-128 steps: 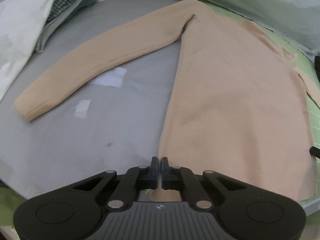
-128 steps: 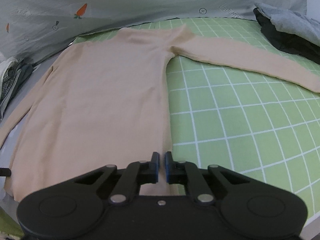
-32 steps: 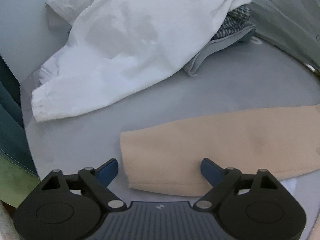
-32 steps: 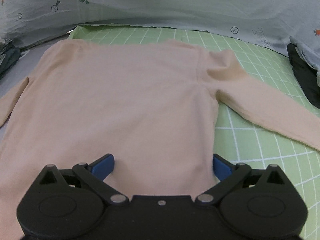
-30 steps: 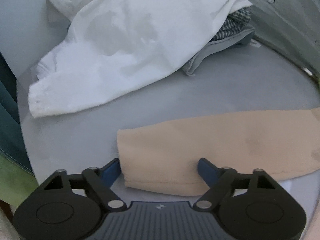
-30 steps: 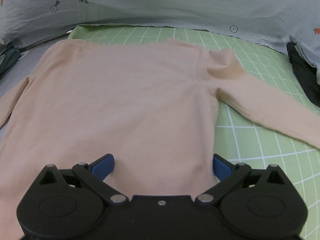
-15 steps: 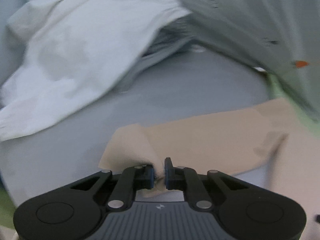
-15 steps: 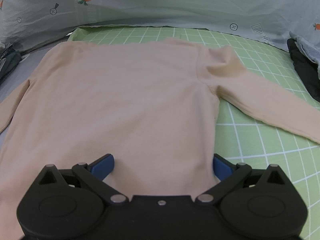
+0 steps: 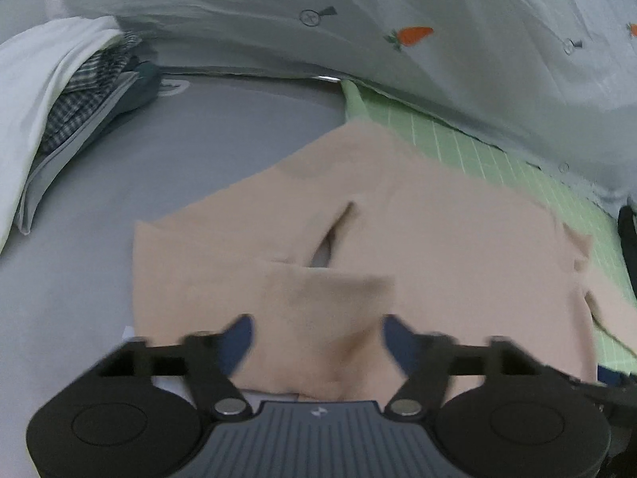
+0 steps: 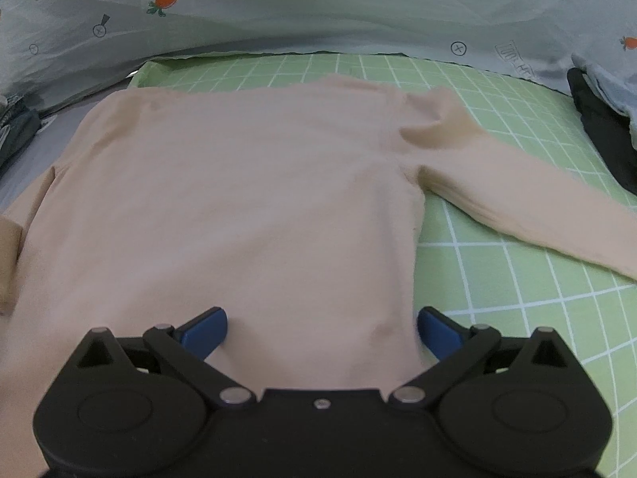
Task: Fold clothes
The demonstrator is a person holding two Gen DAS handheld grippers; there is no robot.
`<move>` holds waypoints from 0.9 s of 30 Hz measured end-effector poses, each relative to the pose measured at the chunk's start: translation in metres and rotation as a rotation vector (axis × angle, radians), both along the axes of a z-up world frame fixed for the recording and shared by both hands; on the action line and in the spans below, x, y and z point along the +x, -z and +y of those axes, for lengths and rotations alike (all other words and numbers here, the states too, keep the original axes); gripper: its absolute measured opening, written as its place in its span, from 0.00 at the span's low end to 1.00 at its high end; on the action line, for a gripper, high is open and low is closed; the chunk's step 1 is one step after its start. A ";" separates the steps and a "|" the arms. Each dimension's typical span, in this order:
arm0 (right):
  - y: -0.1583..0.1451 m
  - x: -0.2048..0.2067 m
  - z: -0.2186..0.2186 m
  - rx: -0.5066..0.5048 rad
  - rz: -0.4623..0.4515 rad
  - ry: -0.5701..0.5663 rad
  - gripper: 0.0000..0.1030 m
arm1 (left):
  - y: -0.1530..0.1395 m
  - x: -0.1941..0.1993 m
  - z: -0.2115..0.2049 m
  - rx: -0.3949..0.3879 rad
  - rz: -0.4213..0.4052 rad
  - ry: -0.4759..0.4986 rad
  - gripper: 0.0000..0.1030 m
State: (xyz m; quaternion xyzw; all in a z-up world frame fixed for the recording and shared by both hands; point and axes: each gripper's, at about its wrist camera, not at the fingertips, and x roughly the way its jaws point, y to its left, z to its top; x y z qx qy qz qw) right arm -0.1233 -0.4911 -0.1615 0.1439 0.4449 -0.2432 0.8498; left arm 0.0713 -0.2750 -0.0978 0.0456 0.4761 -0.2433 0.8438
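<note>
Both grippers spread, sleeve (image 9: 278,279) seemingly folded

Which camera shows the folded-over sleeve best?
The left wrist view: the folded sleeve lies just ahead of the open left tongs. The right wrist view catches only a sliver at its left edge.

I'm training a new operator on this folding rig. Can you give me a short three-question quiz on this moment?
1. True or false: the left gripper is clamped shut on the beige top.
2. Which sleeve lies folded back over itself? A) left sleeve B) right sleeve
3. Fill in: the right sleeve lies stretched out on the green ____ mat.

Key: 1. False, its jaws stand open over the fabric. 2. A. 3. Grid.
</note>
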 end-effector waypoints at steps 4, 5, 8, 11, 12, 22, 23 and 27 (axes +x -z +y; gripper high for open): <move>-0.007 0.006 0.004 -0.043 0.012 -0.007 1.00 | 0.003 0.002 0.010 0.065 0.003 -0.028 0.79; -0.008 0.009 0.006 -0.050 0.009 -0.015 1.00 | 0.005 0.005 0.014 0.091 0.004 -0.048 0.79; -0.016 0.019 0.013 -0.057 0.001 -0.042 1.00 | 0.014 0.012 0.024 0.160 0.033 -0.124 0.79; -0.021 0.034 0.023 -0.056 0.011 -0.076 1.00 | 0.023 0.020 0.036 0.206 0.074 -0.183 0.79; -0.023 0.040 0.027 -0.056 0.013 -0.083 1.00 | 0.025 0.022 0.039 0.221 0.080 -0.194 0.79; -0.045 0.083 0.059 -0.061 -0.019 -0.106 0.98 | 0.038 0.026 0.044 0.280 0.117 -0.205 0.82; -0.047 0.086 0.062 -0.060 -0.024 -0.108 0.98 | 0.037 0.026 0.044 0.286 0.114 -0.201 0.83; -0.056 0.097 0.073 -0.055 -0.046 -0.116 0.96 | 0.038 0.028 0.045 0.282 0.116 -0.204 0.88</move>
